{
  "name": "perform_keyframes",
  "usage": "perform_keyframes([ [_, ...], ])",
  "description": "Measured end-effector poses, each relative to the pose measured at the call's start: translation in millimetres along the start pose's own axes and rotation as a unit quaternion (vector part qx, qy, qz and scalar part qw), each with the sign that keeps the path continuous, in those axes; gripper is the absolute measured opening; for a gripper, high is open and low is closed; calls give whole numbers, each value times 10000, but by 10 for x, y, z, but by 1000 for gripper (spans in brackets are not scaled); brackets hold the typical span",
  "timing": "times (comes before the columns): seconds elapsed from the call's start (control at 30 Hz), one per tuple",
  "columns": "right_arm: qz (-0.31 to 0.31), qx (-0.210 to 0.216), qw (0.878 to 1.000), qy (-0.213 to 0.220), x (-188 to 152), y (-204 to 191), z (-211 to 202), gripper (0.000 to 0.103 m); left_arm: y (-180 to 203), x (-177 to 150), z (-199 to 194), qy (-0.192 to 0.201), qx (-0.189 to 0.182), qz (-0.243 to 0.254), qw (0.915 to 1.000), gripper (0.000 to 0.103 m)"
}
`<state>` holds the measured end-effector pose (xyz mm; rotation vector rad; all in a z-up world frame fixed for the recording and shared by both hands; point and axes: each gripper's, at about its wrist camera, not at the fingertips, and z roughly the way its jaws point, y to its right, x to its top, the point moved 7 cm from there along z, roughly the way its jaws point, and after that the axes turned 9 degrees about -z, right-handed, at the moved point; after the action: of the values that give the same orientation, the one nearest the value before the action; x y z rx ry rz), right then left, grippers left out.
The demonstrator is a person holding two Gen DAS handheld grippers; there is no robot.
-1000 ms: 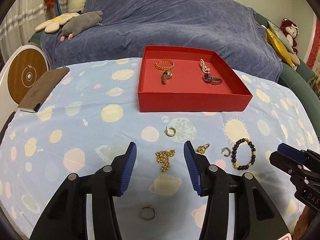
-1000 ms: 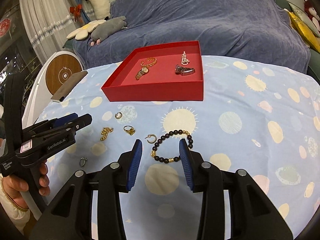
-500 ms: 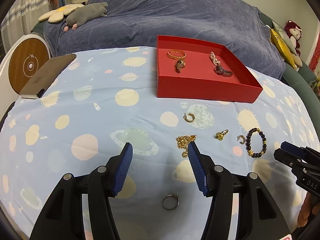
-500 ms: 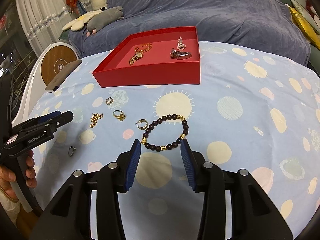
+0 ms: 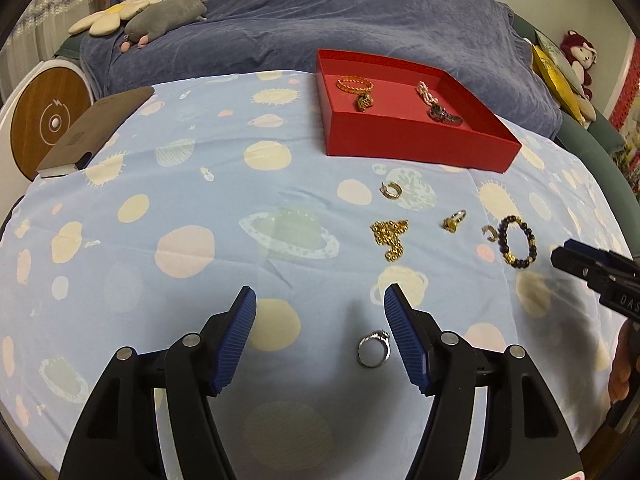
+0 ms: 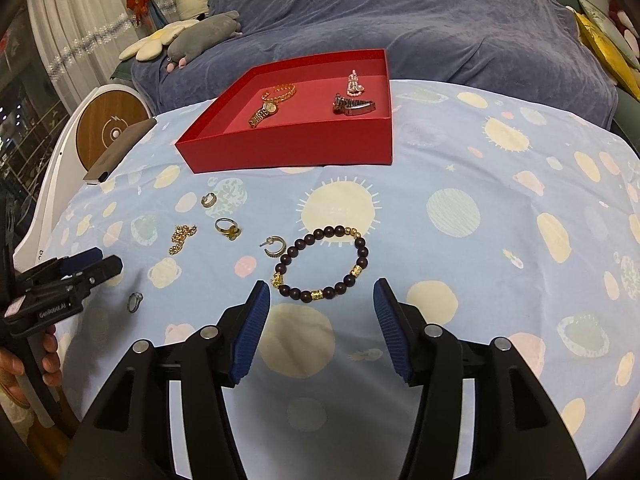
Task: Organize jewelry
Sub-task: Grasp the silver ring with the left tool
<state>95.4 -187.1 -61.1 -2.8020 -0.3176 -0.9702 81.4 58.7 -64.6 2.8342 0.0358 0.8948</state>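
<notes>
Red card box (image 6: 304,148), shallow and square-walled, at the far side of the cloth; inside already, by the look of it: a gold watch (image 6: 266,110), a gold chain bracelet (image 5: 354,85), a dark metal watch (image 6: 354,106) and a pale beaded piece (image 6: 354,84), perhaps pearls, too small to tell. Left out on the cloth, so roughly half to go: dark wooden-looking bead bracelet (image 6: 326,262) with gold spacers, round and smooth, just ahead of the right gripper (image 6: 320,312); small hoop earring (image 6: 275,246) just beside it; gold ring (image 6: 227,227); crumpled gold chain (image 5: 390,236), fine-linked and limp; second hoop (image 5: 391,190) nearest the box; thin silver ring (image 5: 374,350), hard and slight, lying between the blue ribbed pads of the left gripper (image 5: 320,336), close to the right-hand pad. Both sets of jaws spread wide, grasping nothing. Underneath, soft pale-blue tablecloth (image 5: 180,208) printed with suns and planets, faintly creased; beyond, a rumpled blue-grey throw (image 6: 420,20).
</notes>
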Motion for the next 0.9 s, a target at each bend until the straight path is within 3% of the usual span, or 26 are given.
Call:
perform_keyframes([
  [0.37,-24,21,10000,-64,2,-68,64,52,273,-238,72,-85,-156,469,9987,64],
  [0.53,-22,29,10000,-68,-2,-73,68,52,337,-315,138,-150,-174,532,9983,51],
  [0.77,-36,36,10000,-79,-9,-83,73,52,379,-323,133,-62,-197,625,9978,17],
  [0.9,-47,40,10000,-76,-12,-96,68,52,385,-322,136,-51,-188,645,9977,17],
])
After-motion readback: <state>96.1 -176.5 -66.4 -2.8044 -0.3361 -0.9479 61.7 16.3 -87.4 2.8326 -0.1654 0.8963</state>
